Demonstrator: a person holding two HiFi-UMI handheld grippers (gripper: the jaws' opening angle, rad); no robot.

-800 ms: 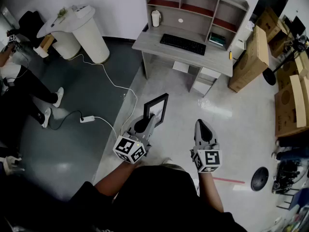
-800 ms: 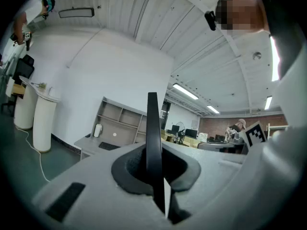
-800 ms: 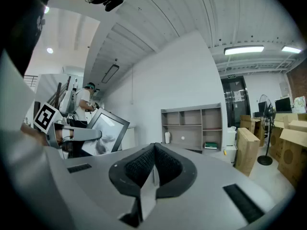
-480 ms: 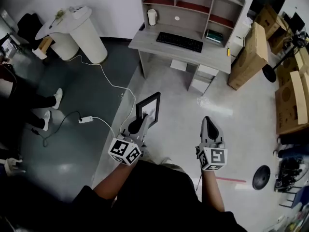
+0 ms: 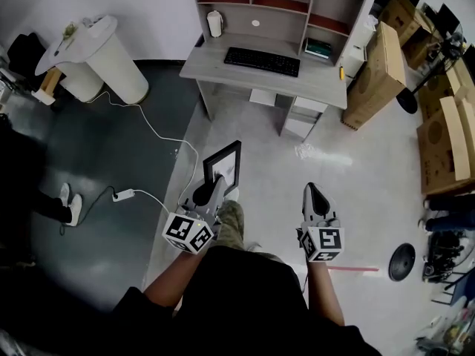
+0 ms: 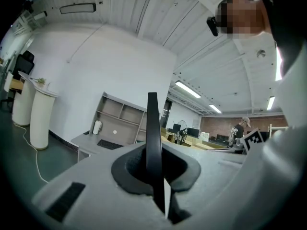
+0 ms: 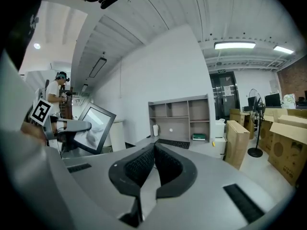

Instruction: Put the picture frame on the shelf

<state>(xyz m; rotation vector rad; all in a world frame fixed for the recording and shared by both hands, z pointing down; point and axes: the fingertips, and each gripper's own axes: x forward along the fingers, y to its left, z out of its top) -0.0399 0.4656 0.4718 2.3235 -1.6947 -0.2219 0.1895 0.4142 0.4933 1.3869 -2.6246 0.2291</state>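
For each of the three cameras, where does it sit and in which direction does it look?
Head view: on the person's head, facing steeply down toward the desk with shelf; forearms, left gripper, right gripper show.
Left gripper view: on the left gripper, along its jaws shut on the picture frame, toward the desk; the head camera shows above.
Right gripper view: on the right gripper, along its shut, empty jaws, toward the desk; the left gripper shows at left.
Shared: all three see the desk.
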